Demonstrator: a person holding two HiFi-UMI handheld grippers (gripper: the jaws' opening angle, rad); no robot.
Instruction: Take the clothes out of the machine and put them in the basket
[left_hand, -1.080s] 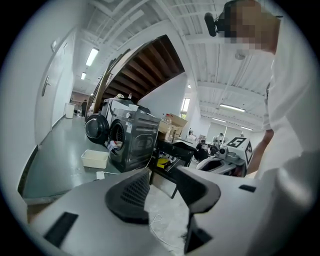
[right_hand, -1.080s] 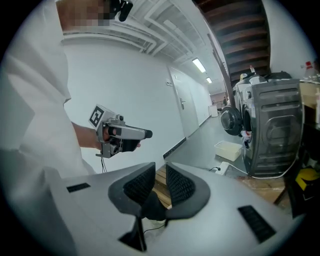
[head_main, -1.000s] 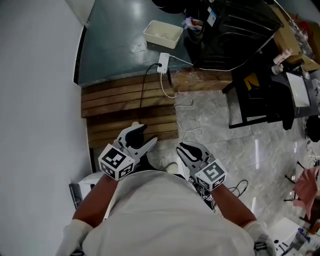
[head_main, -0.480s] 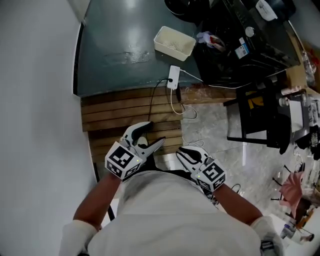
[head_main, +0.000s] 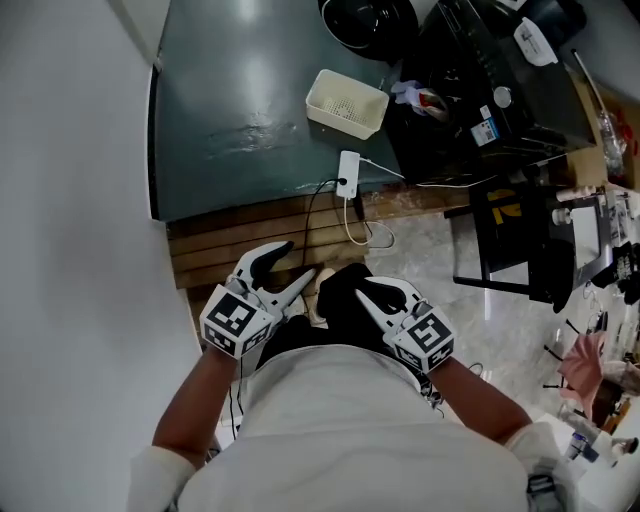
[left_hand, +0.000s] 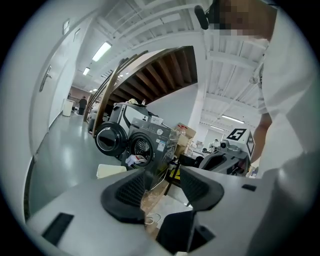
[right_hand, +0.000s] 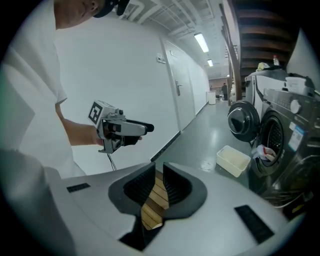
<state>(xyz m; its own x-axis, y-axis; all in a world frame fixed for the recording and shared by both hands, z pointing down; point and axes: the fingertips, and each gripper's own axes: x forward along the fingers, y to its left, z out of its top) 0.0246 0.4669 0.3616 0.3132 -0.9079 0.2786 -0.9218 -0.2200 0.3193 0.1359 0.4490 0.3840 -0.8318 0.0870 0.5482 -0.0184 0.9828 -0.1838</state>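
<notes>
A dark washing machine (head_main: 470, 60) stands at the top right with its round door (left_hand: 107, 140) swung open. Light clothes (head_main: 420, 97) spill out of the drum mouth (right_hand: 262, 152). On the green floor in front of it sits a cream basket (head_main: 347, 103), which looks empty. My left gripper (head_main: 298, 262) hangs over the wooden slats, well short of the basket; its jaws are closing and nothing is between them (left_hand: 162, 182). My right gripper (head_main: 362, 293) is beside it with only a narrow gap between its pads (right_hand: 159, 182), and it holds nothing.
Wooden slats (head_main: 250, 225) border the green floor (head_main: 240, 100). A white power strip (head_main: 348, 172) lies at the floor's edge, its cables trailing over the slats. A black stand (head_main: 510, 230) is to the right on pale tiles. A white wall (head_main: 70, 200) runs along the left.
Both hands have moved forward over the wooden slats toward the basket and the machine, which now lie closer. Neither gripper has taken hold of anything.
</notes>
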